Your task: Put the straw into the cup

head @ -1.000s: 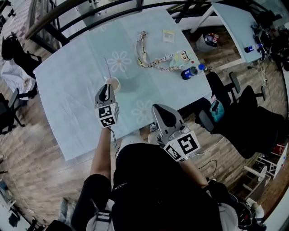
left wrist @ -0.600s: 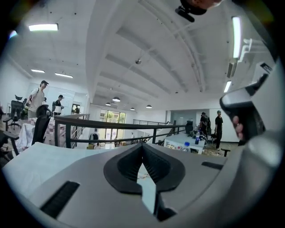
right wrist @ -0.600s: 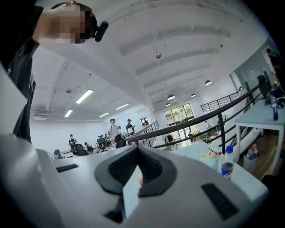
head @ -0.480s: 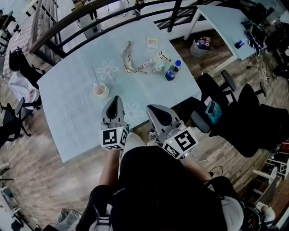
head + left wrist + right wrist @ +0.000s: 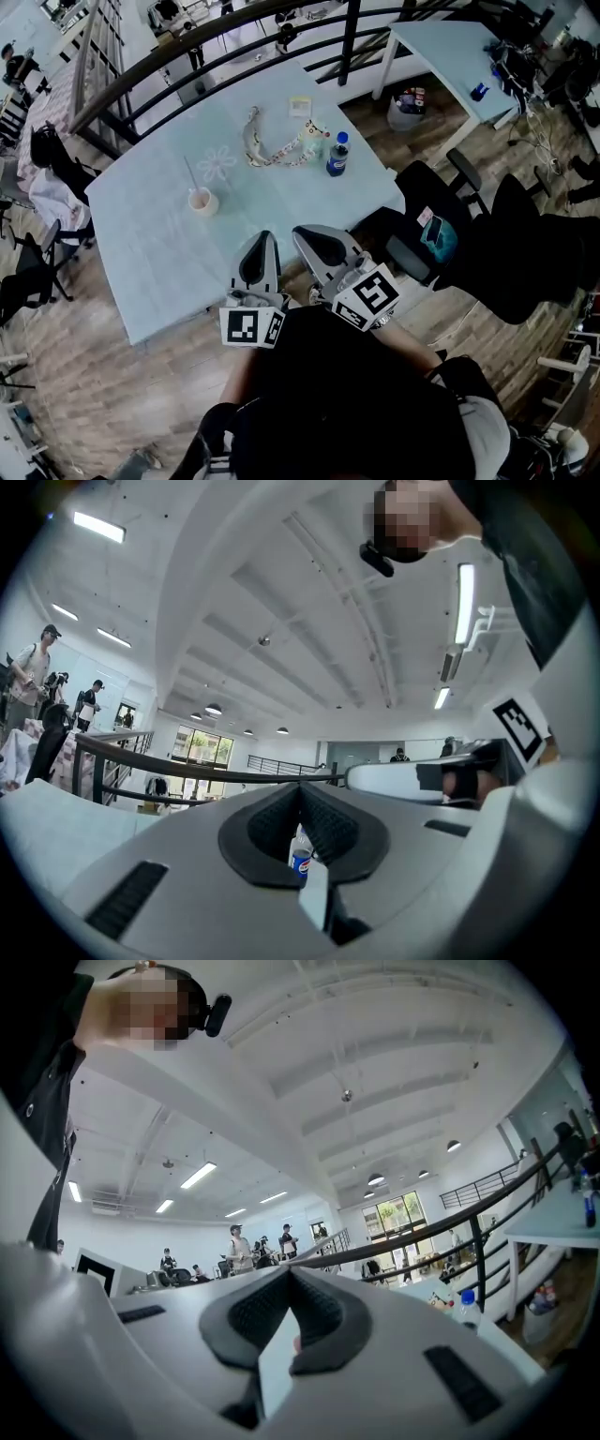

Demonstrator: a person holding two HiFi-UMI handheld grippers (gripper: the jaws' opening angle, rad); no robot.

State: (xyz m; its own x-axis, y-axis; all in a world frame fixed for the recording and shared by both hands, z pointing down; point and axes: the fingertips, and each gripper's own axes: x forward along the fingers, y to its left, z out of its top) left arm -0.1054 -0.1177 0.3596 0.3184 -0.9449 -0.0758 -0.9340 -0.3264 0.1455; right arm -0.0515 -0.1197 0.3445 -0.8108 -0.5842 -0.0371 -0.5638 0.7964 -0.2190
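Note:
A small pale cup (image 5: 202,201) stands on the light blue table (image 5: 150,244), left of its middle. A thin straw (image 5: 191,176) sticks up out of the cup and leans toward the far left. My left gripper (image 5: 268,237) is held back near my body at the table's near edge, well apart from the cup, with its jaws shut and empty (image 5: 300,787). My right gripper (image 5: 302,232) sits just beside it, also shut with nothing in it (image 5: 289,1271). Neither gripper view shows the cup or the straw.
A blue-labelled bottle (image 5: 337,155) stands at the table's far right, beside a patterned lanyard (image 5: 272,145) and a small card (image 5: 300,106). Black office chairs (image 5: 487,234) stand right of the table. A dark railing (image 5: 234,28) and a second table (image 5: 450,47) lie beyond.
The left gripper has let go of the straw at the cup, shut, and pulled back toward my body. The straw stays in the cup. The right gripper drew back slightly too.

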